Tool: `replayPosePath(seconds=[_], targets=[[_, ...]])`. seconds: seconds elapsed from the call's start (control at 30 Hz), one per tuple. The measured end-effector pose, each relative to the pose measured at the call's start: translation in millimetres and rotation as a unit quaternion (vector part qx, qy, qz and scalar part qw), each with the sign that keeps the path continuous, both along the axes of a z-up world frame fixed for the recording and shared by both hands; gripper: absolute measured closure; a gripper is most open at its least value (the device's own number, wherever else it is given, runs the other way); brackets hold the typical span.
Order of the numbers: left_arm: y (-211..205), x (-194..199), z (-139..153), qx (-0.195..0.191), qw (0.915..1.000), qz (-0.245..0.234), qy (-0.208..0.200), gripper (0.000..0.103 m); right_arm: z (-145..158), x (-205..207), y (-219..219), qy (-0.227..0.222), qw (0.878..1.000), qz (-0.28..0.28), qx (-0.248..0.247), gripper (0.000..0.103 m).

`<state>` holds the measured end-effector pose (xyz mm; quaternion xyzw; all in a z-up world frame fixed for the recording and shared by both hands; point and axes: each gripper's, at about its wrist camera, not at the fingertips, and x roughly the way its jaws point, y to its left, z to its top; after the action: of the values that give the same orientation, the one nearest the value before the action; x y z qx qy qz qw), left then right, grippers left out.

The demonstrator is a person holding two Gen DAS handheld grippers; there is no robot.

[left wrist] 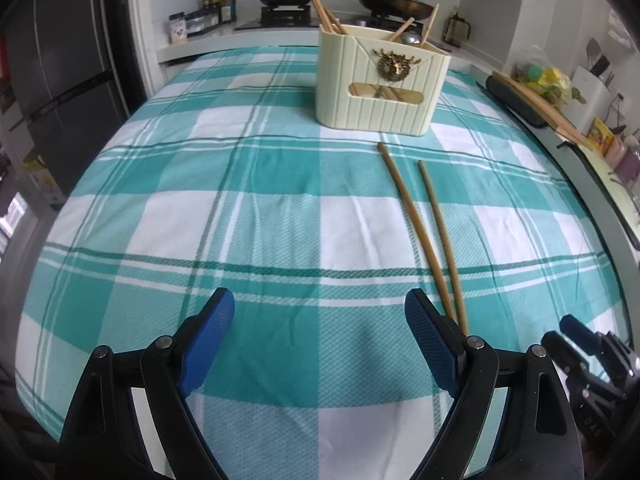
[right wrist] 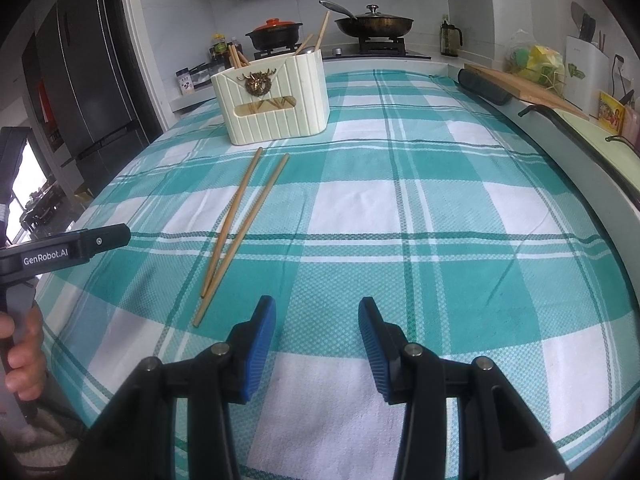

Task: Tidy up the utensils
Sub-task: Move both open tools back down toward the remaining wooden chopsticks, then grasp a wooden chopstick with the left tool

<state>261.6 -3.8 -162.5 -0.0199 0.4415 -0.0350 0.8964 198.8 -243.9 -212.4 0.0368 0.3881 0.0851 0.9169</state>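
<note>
Two wooden chopsticks (right wrist: 240,228) lay side by side on the checked tablecloth (right wrist: 420,208), just in front of the cream utensil holder (right wrist: 276,100), which already held others. The left gripper (left wrist: 320,336) stood spread wide and empty; the right gripper (right wrist: 316,340) was partly spread, pinching nothing. Thin and round, the sticks could roll or scissor apart if pinched off-centre, and the loose cloth might bunch under the pads.

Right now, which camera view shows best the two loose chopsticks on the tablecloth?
The right wrist view: the two loose chopsticks lie there whole, from end to end, nothing covering them. In the left wrist view the chopsticks show too, but their near ends are hidden behind a finger of the left gripper.
</note>
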Motion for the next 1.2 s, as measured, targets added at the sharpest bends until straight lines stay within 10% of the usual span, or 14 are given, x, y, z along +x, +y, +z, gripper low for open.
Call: replayPosePath(seconds=[0.3, 0.57, 0.63, 0.8, 1.2], targets=[[-44, 66, -8, -0.015, 0.9992, -0.034, 0.016, 0.015, 2, -2, 4, -0.006, 1.0, 0.008, -0.003, 0.059], [-68, 97, -41, 0.06, 0.9972, -0.029, 0.036, 0.017, 0, -8, -5, -0.005, 1.0, -0.003, -0.004, 0.059], [-67, 95, -45, 0.049, 0.9972, -0.044, 0.036, 0.028, 0, -8, -7, -0.005, 1.0, -0.006, -0.003, 0.059], [-74, 81, -41, 0.051, 0.9949, -0.085, 0.015, 0.095, 0, -4, -7, -0.003, 1.0, -0.007, -0.001, 0.059], [4, 31, -40, 0.016, 0.9992, -0.016, 0.034, 0.098, 1, 61, 66, 0.021, 0.997, 0.067, -0.025, 0.059]])
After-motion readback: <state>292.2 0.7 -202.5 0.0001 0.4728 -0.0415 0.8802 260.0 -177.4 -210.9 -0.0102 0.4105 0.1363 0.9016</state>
